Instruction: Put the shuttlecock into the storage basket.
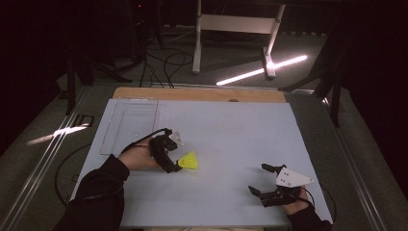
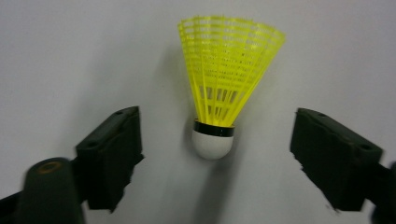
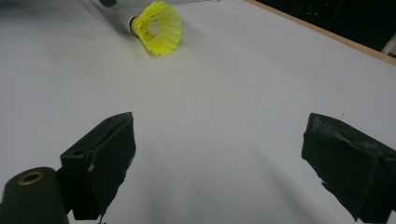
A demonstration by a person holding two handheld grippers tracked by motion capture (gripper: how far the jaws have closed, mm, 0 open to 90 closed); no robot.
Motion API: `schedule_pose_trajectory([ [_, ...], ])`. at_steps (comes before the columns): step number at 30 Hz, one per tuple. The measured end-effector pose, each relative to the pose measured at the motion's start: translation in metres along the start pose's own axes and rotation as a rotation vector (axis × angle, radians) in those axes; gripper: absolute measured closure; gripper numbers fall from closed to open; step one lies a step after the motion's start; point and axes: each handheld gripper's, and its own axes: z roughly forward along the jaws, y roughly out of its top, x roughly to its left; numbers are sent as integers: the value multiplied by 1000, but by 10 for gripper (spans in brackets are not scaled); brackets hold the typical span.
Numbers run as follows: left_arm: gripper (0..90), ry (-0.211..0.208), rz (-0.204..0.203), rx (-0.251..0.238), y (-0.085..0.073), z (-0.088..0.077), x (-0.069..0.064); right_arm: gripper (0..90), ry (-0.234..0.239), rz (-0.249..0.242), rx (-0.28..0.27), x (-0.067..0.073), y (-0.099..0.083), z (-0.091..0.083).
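Nearest, at the lower right of the high view: right gripper (image 1: 262,180), held by a hand at the table's near edge, jaws spread wide with nothing between them, bare table surface ahead in the right gripper view. White table (image 1: 231,130) filling the middle of the high view, wooden strip along its far edge. Left of centre: left gripper (image 1: 174,154), held by a hand in a dark sleeve, low over the table, jaws spread either side of a yellow shuttlecock (image 1: 188,161) without touching it. In the left gripper view, shuttlecock (image 2: 224,88) lying on the table, white cork toward the camera, yellow skirt fanning toward the top of the frame, clear gaps to both jaws. Same shuttlecock (image 3: 156,27) at the upper left of the right gripper view, well apart from those jaws. Beyond, upper left of the table: flat clear sheet (image 1: 130,122).
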Motion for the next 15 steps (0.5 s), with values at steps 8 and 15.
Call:
schedule_pose_trajectory([
  [8,325,0,24,57,2,8,1,98,2,1,-1,0,0,0],
  [15,464,-15,33,83,3,13,3,98,2,-1,0,0,0,0],
])
